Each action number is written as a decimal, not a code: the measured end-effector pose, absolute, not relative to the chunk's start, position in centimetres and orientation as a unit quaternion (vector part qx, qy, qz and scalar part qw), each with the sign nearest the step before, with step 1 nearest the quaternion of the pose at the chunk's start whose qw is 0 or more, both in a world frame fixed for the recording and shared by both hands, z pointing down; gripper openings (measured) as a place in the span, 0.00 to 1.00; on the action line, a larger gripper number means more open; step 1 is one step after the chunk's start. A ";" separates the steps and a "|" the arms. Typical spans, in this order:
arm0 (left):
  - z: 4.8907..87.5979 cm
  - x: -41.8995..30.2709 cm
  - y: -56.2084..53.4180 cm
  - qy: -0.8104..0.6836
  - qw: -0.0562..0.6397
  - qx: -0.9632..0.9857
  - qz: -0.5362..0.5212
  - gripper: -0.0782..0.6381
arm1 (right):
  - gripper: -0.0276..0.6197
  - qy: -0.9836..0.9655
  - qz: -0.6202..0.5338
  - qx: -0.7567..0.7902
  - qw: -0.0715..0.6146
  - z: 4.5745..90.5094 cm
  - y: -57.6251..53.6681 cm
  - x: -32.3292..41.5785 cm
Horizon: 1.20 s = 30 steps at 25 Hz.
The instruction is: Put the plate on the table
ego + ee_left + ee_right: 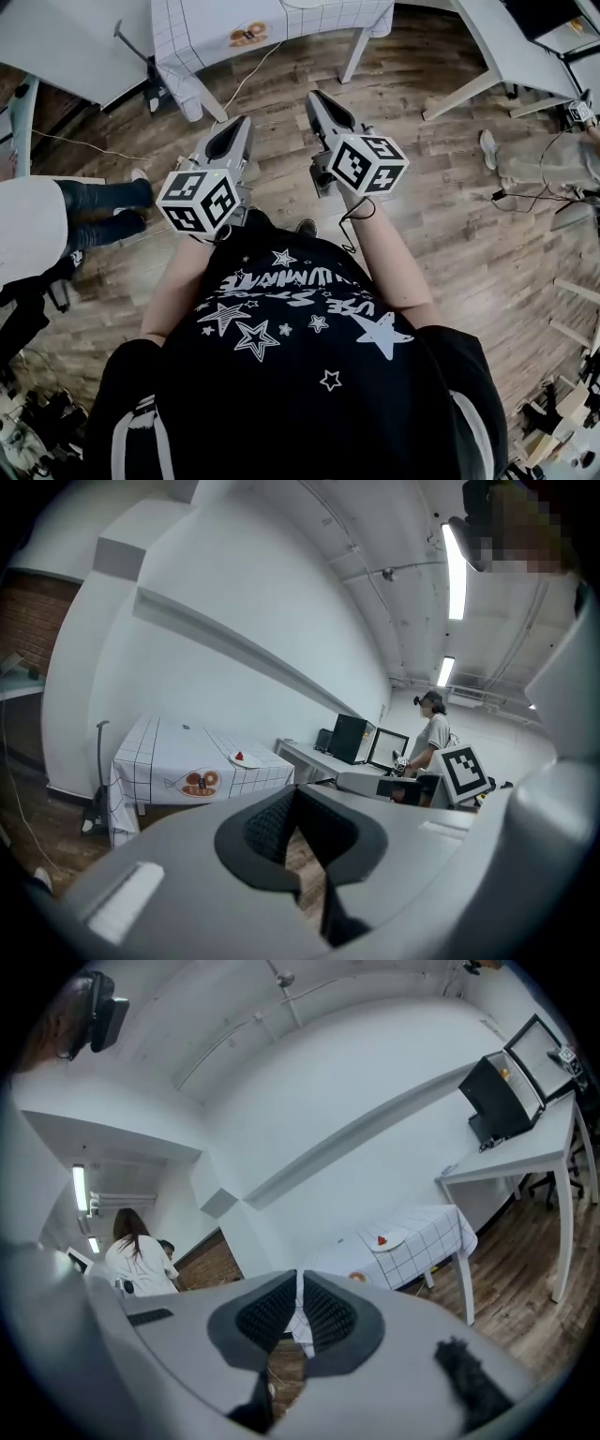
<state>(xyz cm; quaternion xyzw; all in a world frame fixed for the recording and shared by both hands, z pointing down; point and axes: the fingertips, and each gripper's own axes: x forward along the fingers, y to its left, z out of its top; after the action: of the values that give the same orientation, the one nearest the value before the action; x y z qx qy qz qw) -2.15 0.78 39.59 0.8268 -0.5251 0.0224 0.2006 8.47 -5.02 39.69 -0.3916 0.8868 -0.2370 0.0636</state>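
Note:
A white plate [246,758] with a small red thing on it rests on a table with a white checked cloth [178,752], far ahead in the left gripper view. The right gripper view shows the same plate [389,1238] on that table [412,1232]. In the head view the table [272,28] stands at the top, past both grippers. My left gripper [228,141] and right gripper [319,101] are held side by side over the wooden floor, well short of the table. Both are shut with nothing between the jaws [295,794] [299,1279].
A person's dark trousers and shoes [103,202] are close at my left. Another person sits at the right [534,159]. White desks [506,47] flank the checked table, one with monitors [356,738] and a person standing by it [433,733]. A person in white [136,1260] stands at the left.

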 end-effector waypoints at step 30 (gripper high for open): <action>39.9 -19.8 3.6 -0.456 0.195 0.868 0.033 0.12 | 0.06 0.854 -0.242 -0.460 0.011 39.8 1.1 -8.6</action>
<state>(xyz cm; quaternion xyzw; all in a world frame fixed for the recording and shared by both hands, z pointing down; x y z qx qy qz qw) -19.80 3.58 39.91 0.8677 -0.4558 0.0334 0.1955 -8.63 1.14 39.81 -0.4603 0.8540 -0.2424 0.0106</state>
